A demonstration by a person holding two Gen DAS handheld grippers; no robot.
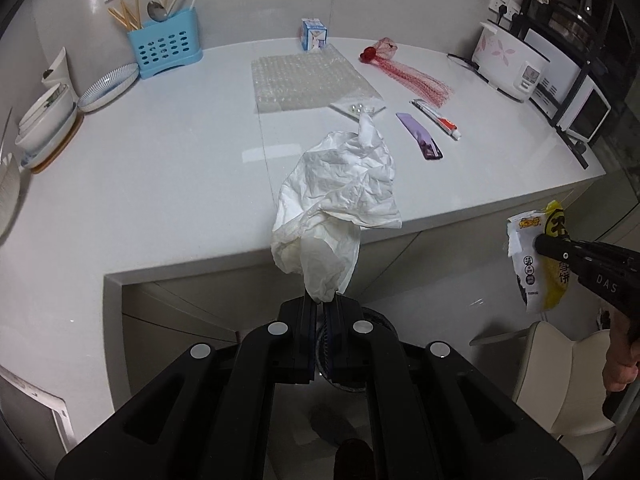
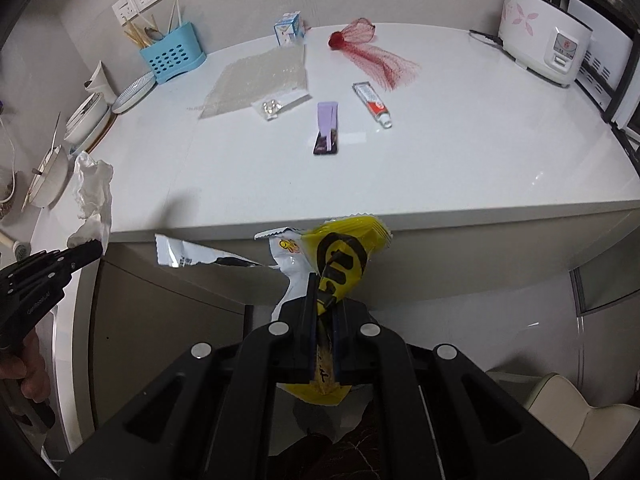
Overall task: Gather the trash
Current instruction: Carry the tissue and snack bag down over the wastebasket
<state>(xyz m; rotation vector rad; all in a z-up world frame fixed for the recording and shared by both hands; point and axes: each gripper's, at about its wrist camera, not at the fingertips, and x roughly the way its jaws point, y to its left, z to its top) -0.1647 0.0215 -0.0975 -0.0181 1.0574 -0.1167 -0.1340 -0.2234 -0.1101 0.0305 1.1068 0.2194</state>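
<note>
My left gripper (image 1: 321, 303) is shut on a crumpled white tissue (image 1: 340, 196) and holds it off the front edge of the white counter (image 1: 160, 168). My right gripper (image 2: 325, 304) is shut on a yellow and white snack wrapper (image 2: 340, 256), also off the counter's front edge. The wrapper (image 1: 538, 256) and the right gripper (image 1: 540, 246) show at the right of the left wrist view. The tissue (image 2: 94, 196) and left gripper (image 2: 94, 246) show at the left of the right wrist view. A dark round bin (image 1: 380, 320) lies partly hidden below the left gripper.
On the counter lie a bubble wrap sheet (image 1: 308, 80), a small clear bag (image 1: 356, 109), a purple wrapper (image 1: 420, 136), a tube (image 1: 438, 118), red netting (image 1: 404, 70) and a small carton (image 1: 314, 34). A blue utensil holder (image 1: 164, 48), bowls (image 1: 48, 120) and a rice cooker (image 1: 508, 60) stand at the edges.
</note>
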